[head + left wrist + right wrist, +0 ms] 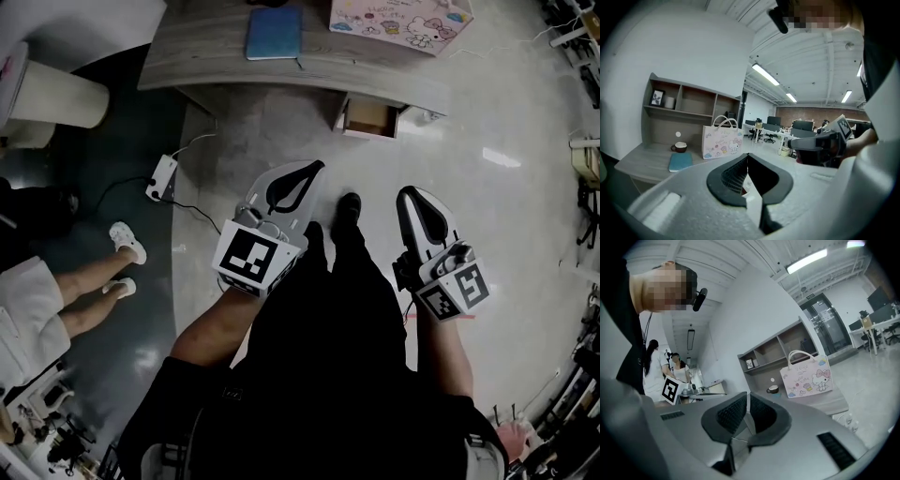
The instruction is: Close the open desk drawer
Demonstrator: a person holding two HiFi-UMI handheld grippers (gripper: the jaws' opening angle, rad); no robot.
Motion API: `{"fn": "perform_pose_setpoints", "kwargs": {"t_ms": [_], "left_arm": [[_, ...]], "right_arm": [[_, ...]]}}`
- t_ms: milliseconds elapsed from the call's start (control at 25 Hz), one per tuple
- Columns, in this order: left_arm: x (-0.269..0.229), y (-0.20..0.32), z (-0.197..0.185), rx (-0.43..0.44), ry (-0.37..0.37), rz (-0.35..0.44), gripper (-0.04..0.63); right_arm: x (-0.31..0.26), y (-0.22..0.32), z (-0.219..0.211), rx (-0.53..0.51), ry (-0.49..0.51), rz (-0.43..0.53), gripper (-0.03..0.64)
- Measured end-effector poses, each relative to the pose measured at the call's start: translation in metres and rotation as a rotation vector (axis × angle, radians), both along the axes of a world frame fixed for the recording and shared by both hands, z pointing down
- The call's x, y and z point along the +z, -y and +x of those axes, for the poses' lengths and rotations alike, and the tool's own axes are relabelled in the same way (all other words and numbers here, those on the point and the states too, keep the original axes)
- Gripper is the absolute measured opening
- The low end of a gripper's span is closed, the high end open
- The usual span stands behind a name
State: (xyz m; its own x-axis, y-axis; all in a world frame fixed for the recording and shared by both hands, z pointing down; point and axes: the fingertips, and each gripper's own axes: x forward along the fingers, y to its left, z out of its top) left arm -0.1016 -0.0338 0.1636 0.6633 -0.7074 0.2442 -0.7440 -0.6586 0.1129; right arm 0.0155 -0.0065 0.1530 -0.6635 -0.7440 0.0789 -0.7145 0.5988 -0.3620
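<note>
The open drawer [367,116] juts out from under the desk [216,47] at upper centre of the head view, its brown inside exposed. On the desktop above it lie a blue notebook [274,33] and a cartoon-print bag [398,21]. The left gripper [314,169] and right gripper [409,193] hang mid-frame by the person's legs, well apart from the drawer. Each has its jaws pressed together on nothing, probably because a push needs no grasp.
</note>
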Motion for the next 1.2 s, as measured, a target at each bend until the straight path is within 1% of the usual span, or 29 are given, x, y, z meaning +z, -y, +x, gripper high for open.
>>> {"fn": "perform_pose_setpoints", "kwargs": {"t_ms": [120, 240, 280, 480, 600, 720, 920, 1200], "left_arm": [[0.027, 0.027, 0.009, -0.005, 0.027, -0.038, 0.008], [0.05, 0.056, 0.022, -0.01, 0.048, -0.071, 0.008], [0.056, 0.066, 0.028, -0.015, 0.052, -0.079, 0.008], [0.085, 0.111, 0.054, -0.047, 0.049, -0.121, 0.008], [0.106, 0.129, 0.067, -0.061, 0.053, -0.139, 0.008], [0.133, 0.147, 0.078, -0.065, 0.056, -0.153, 0.008], [0.191, 0.167, 0.094, -0.048, 0.043, -0.172, 0.008], [0.289, 0.169, 0.105, -0.017, 0.051, -0.229, 0.008]], "right_arm": [[0.027, 0.029, 0.005, -0.012, 0.006, -0.023, 0.018], [0.047, 0.06, 0.013, -0.019, 0.053, -0.039, 0.017], [0.056, 0.07, 0.019, -0.021, 0.054, -0.047, 0.018], [0.101, 0.113, 0.049, -0.053, 0.015, -0.074, 0.017], [0.123, 0.134, 0.059, -0.073, -0.001, -0.088, 0.018], [0.15, 0.153, 0.068, -0.071, -0.003, -0.114, 0.017], [0.208, 0.169, 0.068, -0.063, -0.019, -0.141, 0.018], [0.291, 0.175, 0.06, -0.035, -0.055, -0.182, 0.017]]}}
